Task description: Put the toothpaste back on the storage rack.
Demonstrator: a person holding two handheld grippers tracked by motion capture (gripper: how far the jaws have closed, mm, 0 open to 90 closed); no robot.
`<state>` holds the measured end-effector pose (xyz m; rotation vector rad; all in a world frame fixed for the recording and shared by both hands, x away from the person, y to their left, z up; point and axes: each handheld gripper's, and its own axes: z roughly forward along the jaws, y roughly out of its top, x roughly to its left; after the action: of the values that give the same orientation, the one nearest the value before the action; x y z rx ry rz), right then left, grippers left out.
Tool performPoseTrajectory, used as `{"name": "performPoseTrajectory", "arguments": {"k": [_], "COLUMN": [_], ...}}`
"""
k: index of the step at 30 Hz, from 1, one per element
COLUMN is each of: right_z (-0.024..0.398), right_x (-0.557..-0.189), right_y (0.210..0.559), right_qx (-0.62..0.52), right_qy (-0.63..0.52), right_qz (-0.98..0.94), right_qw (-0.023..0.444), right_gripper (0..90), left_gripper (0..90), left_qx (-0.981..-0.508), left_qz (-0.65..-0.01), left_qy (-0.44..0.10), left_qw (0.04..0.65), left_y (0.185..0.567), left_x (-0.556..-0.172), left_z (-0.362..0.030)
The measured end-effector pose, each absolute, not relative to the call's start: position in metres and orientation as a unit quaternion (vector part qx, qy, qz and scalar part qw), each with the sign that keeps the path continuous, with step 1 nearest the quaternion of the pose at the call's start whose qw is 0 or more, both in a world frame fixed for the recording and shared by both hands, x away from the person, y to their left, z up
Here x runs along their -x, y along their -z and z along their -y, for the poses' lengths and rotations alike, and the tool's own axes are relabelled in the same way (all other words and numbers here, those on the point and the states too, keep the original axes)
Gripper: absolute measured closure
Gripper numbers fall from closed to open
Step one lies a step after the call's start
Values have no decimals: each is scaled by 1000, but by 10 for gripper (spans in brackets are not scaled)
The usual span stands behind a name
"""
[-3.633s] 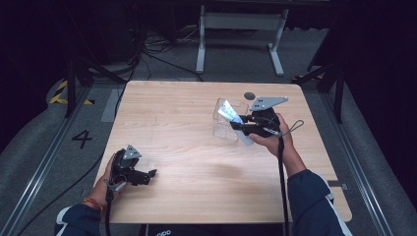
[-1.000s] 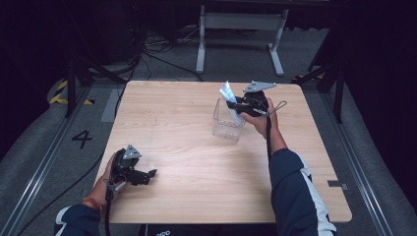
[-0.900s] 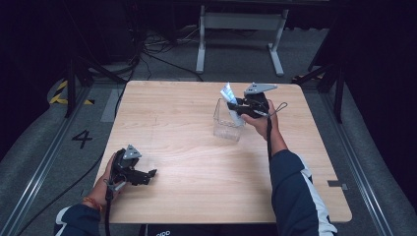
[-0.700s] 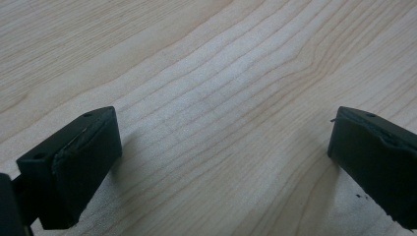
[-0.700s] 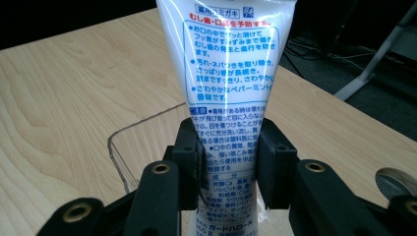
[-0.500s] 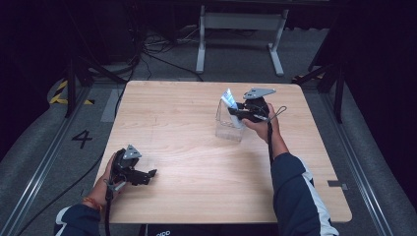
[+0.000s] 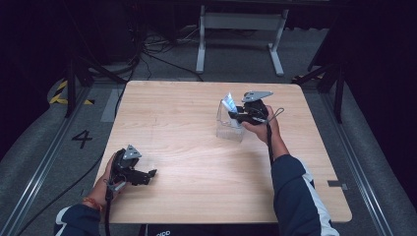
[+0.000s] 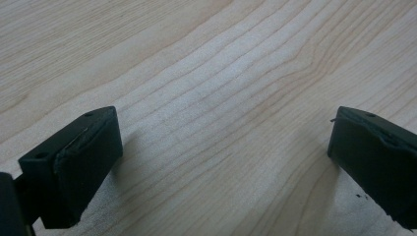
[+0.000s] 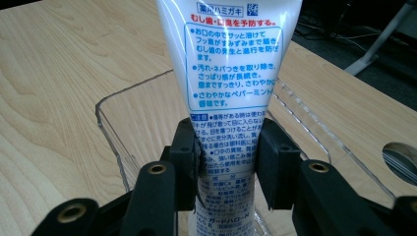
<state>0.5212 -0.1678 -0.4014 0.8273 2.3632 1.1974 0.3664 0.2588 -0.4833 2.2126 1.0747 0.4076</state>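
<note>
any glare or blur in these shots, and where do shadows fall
Right gripper view: glare streaks on the toothpaste tube, print sharp. Left gripper view: soft shadows under both jaws on the table, near grain slightly soft. High view: surroundings dark, clear bin faint.

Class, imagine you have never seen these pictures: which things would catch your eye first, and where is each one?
First the white tube with blue print, standing between the jaws of the right gripper over a clear plastic box on the far right part of the wooden table. Those jaws have just been opening, with the tube between them. Next, the left gripper at the near left edge, jaws wide apart.
</note>
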Motion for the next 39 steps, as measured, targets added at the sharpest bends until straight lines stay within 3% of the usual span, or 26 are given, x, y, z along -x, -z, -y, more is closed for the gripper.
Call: {"name": "performPoseTrajectory", "arguments": {"k": [13, 23, 39], "right_z": [173, 174, 184], "right_x": [-523, -519, -505], "right_y": [406, 399, 386], "right_qx": [-315, -322, -326], "right_qy": [-412, -423, -409], "right_qz": [-837, -829, -831], "right_qw": [171, 175, 192], "right_gripper": [584, 468, 420], "left_gripper": [5, 5, 5], "left_qx": [-842, -842, -842], "left_qz": [-406, -405, -404], "left_qy": [-156, -158, -158], "left_qw": [319, 319, 319], "left_y": [483, 483, 483], "left_x": [-367, -367, -367], "left_z": [-259, -259, -259]}}
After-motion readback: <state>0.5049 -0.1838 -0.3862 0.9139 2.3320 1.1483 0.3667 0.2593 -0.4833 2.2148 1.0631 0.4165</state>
